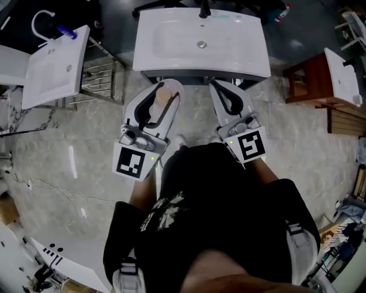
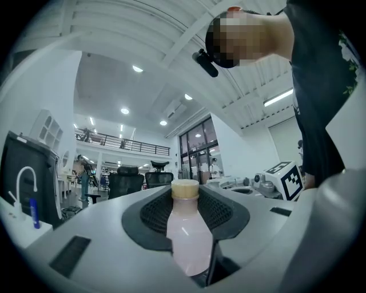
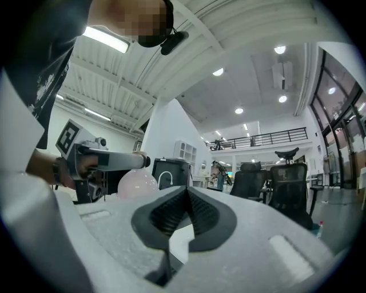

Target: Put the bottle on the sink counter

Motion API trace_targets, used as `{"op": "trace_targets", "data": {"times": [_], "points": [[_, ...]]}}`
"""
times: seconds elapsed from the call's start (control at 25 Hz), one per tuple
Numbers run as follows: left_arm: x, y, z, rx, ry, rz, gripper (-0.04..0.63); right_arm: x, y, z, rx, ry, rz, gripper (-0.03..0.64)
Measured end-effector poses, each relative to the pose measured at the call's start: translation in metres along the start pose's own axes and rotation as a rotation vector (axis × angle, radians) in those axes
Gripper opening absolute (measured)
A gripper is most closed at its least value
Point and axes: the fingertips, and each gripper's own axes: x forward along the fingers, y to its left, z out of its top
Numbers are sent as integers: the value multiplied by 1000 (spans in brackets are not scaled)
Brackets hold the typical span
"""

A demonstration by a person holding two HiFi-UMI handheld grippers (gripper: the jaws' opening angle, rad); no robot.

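A pale pink bottle (image 1: pixel 162 98) with a tan cap stands upright between the jaws of my left gripper (image 1: pixel 166 87), which is shut on it. In the left gripper view the bottle (image 2: pixel 186 234) fills the gap between the black pads, cap uppermost. My right gripper (image 1: pixel 221 87) is beside it, shut with nothing held; in its own view the pads (image 3: pixel 171 214) meet at the tips. The bottle's round body (image 3: pixel 137 183) shows at the left of that view. Both grippers hang just short of the front edge of the white sink counter (image 1: pixel 251 57), above the floor.
A black faucet (image 1: pixel 205 8) stands at the back of the sink. A second white basin (image 1: pixel 54 66) on a metal rack is at the left. A brown wooden cabinet (image 1: pixel 311 80) with another basin (image 1: pixel 343 77) is at the right. Marble floor lies below.
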Motion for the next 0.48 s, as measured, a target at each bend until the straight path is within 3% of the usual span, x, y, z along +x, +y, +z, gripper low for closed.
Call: {"op": "trace_targets", "data": {"times": [0.48], "points": [[-49,51,-16,-33,4,-60,149,28,62,-14,10,37,-68,-5]]}}
